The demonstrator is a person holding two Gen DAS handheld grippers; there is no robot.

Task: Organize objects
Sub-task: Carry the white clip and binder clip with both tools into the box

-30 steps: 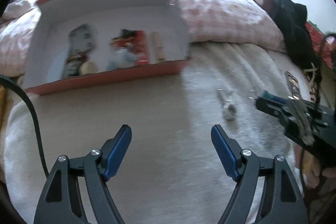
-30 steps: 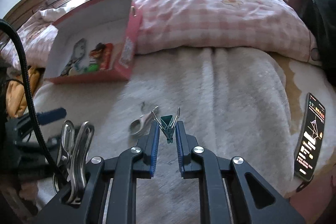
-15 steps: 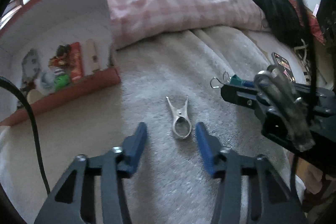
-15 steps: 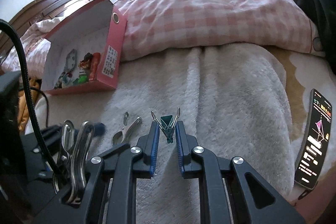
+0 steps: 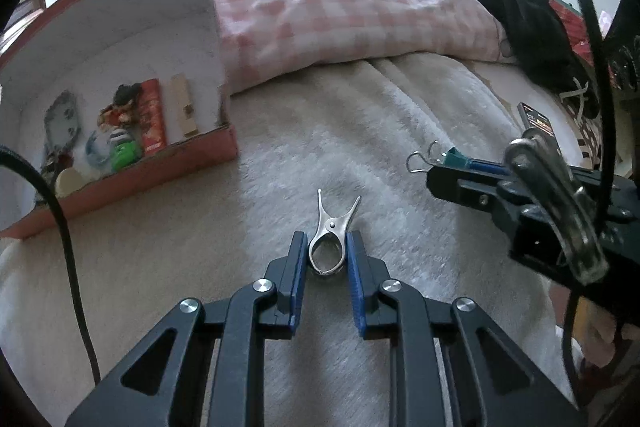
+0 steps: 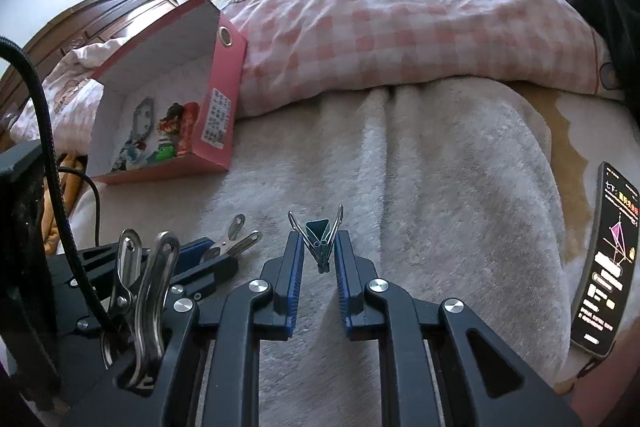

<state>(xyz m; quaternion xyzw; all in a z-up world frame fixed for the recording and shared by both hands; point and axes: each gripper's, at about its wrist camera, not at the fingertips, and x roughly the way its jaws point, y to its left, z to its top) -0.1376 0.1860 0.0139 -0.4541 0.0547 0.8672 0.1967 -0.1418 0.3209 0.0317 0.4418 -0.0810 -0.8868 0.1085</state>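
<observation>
My left gripper is shut on a silver metal clip that lies on the cream blanket, its two handles pointing away from me. The clip also shows in the right wrist view, at the left gripper's blue fingertips. My right gripper is shut on a green binder clip and holds it above the blanket. In the left wrist view the binder clip sticks out of the right gripper at the right. A pink open box holding several small items lies to the left.
A pink checked quilt covers the bed beyond the blanket. A phone with a lit screen lies at the right edge. Black clothes lie at the far right. A black cable hangs at the left.
My left gripper has swung right from facing the box to the silver clip and closed on it. My right gripper has kept hold of the binder clip and barely moved.
</observation>
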